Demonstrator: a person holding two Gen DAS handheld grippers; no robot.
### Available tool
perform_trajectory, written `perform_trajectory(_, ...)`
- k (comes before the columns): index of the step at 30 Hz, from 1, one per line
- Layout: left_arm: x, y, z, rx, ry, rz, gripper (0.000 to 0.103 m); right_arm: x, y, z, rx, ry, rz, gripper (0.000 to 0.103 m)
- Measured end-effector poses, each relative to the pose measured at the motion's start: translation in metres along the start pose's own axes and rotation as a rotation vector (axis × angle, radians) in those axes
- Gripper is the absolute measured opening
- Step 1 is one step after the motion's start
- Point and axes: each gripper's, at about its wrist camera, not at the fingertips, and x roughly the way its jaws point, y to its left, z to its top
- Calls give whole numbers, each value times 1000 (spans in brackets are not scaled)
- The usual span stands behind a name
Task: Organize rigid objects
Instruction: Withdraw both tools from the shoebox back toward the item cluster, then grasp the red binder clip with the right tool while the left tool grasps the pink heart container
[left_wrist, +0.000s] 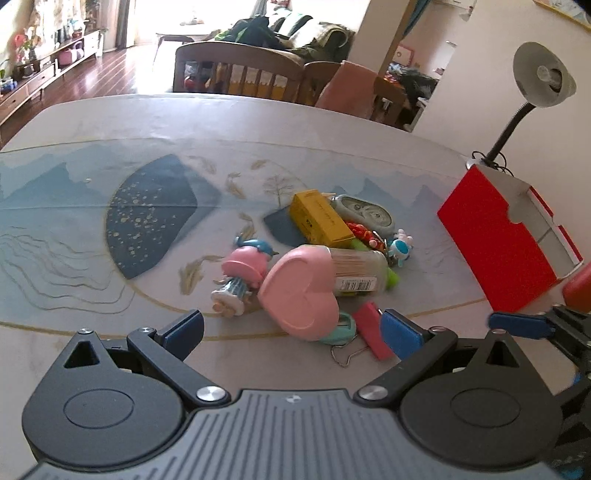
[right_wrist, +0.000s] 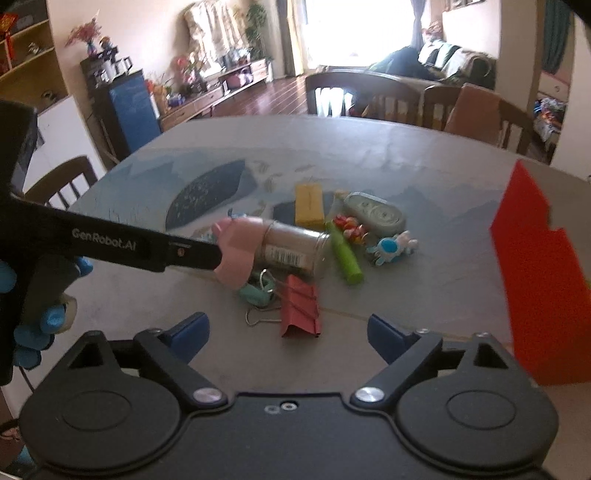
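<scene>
Both hand-held grippers, left (left_wrist: 291, 332) and right (right_wrist: 288, 332), gape wide, empty, above desk (left_wrist: 110, 332). Pile: one heart-lidded jar (left_wrist: 321, 280), one yellow box (left_wrist: 319, 218), two binder clips, one clock (left_wrist: 365, 212).

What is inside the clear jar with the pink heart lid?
The jar lies on its side, packed with thin wooden sticks, probably toothpicks. Its label hides part of them.
</scene>
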Motion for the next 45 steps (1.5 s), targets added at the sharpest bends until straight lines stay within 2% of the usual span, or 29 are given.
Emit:
perform_trajectory(7,18,-8,0,68,-11,10,102,31,-5,3,-77,48,22,81)
perform_trajectory(14,37,-10,4,75,-7,12,100,54,-12,3,-102,86,51,73)
perform_trajectory(18,44,-12,7,91,-13,18,87,62,-15,4,-99,94,65,67)
perform_trajectory(20,47,-14,8,98,-7,13,74,64,-16,5,-95,98,74,65)
perform_trajectory(22,50,-15,8,103,-1,11,71,67,-16,5,-96,103,79,63)
perform_trajectory(26,55,-13,9,89,10,16,70,71,-14,6,-103,93,80,61)
perform_trajectory(29,57,-13,10,86,12,16,65,74,-12,8,-114,85,73,53)
perform_trajectory(32,58,-11,10,76,11,14,64,75,-11,9,-118,79,64,45)
perform_trajectory(33,58,-11,10,72,11,13,64,76,-11,9,-123,78,57,38)
perform_trajectory(35,58,-12,10,70,10,15,64,76,-11,10,-131,75,36,32)
perform_trajectory(45,53,-10,8,47,4,19,63,67,-13,7,-76,85,-2,31)
